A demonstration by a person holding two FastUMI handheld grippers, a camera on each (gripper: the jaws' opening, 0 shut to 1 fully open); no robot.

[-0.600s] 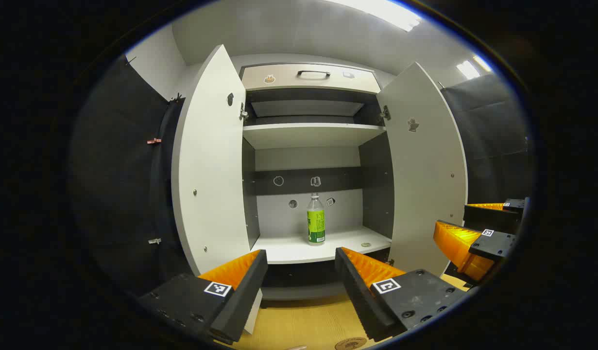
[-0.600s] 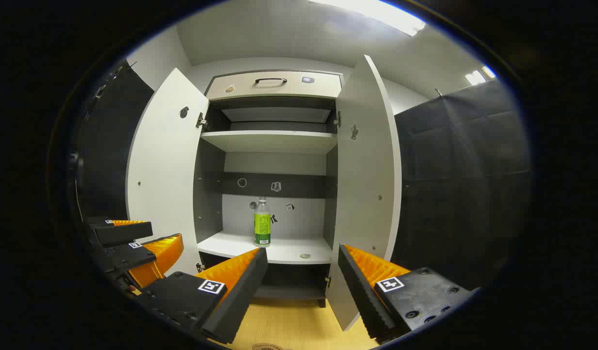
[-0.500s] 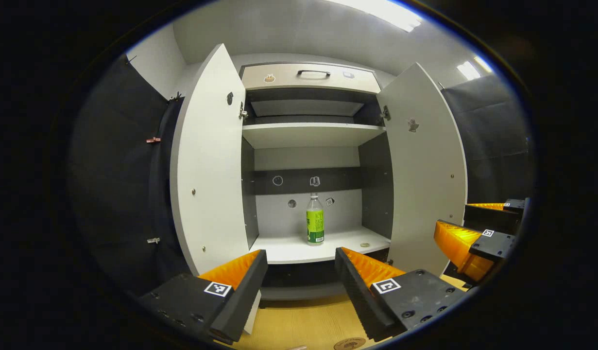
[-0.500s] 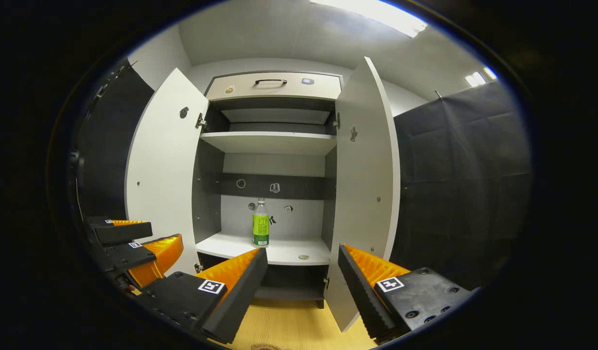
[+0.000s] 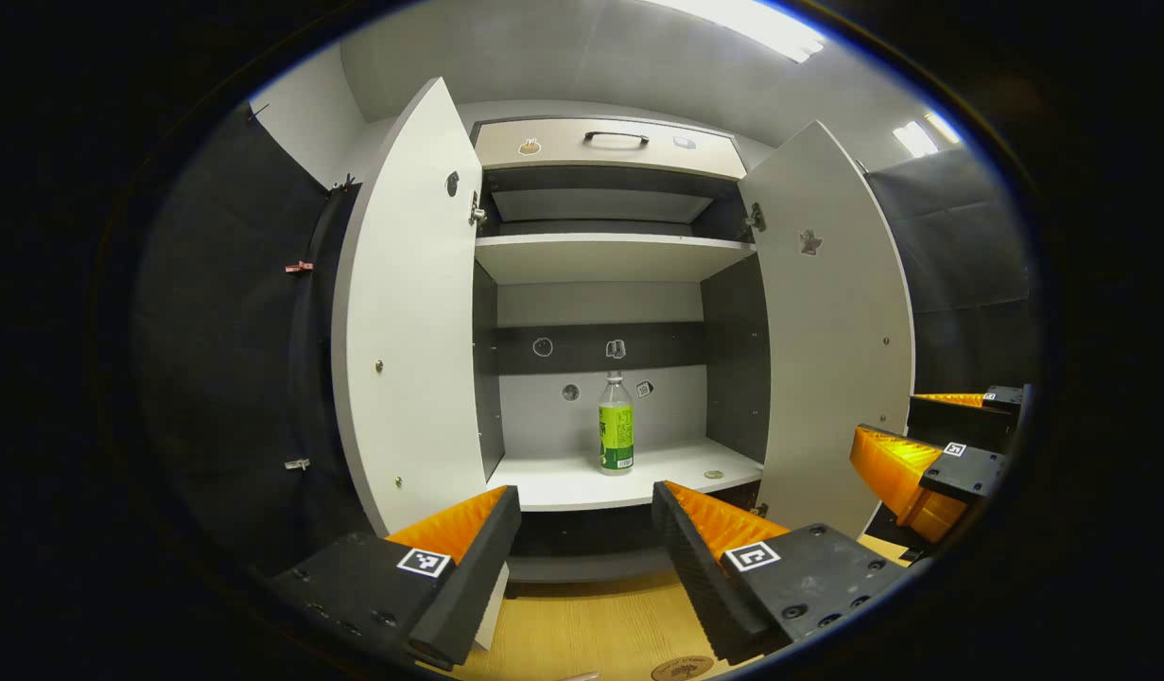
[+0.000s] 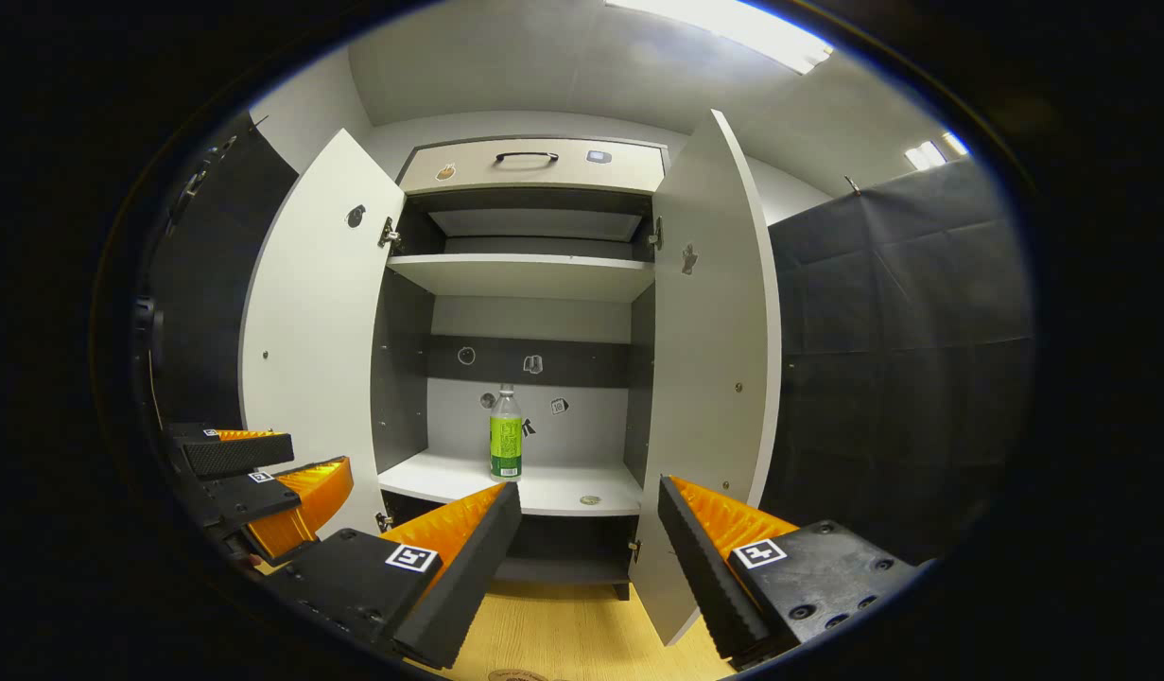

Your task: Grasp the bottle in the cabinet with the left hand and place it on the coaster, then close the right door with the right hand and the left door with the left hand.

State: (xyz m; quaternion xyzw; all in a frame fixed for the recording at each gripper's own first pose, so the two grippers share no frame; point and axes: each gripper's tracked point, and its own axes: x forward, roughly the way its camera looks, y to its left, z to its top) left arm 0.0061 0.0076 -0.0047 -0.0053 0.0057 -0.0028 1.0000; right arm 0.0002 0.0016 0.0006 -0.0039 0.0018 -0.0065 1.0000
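We are holding both grippers in front of the open cabinet (image 5: 600, 255), and every position below is referenced to that cabinet.

In the left gripper view, the left door (image 5: 402, 312) is standing swung outward at the cabinet's left side. The left gripper (image 5: 586, 515) is sitting below the cabinet's lower shelf (image 5: 582, 482), with its fingers spread wide and nothing between them. The bottle (image 5: 616, 435) is standing upright near the middle of that shelf, close to the cabinet's back wall, well apart from the gripper. A small round object (image 5: 713, 475) is lying on the same shelf, toward the cabinet's right side. The right door (image 5: 832, 322) is standing open at the cabinet's right side. The coaster (image 5: 682, 668) is lying on the wooden surface (image 5: 591, 629) in front of the cabinet's base, partly cut off at the bottom edge of the view. The right gripper (image 5: 922, 445) is appearing beyond the right door.

In the right gripper view, the left gripper (image 6: 251, 463) is sitting just outside the cabinet's left door (image 6: 312, 322). The bottle (image 6: 506, 433) is standing on the lower shelf (image 6: 544, 487) inside the cabinet. The right gripper (image 6: 589, 520) is positioned below that shelf, its fingers wide apart and gripping nothing. The right door (image 6: 719, 331) is showing nearly edge-on at the cabinet's right side.
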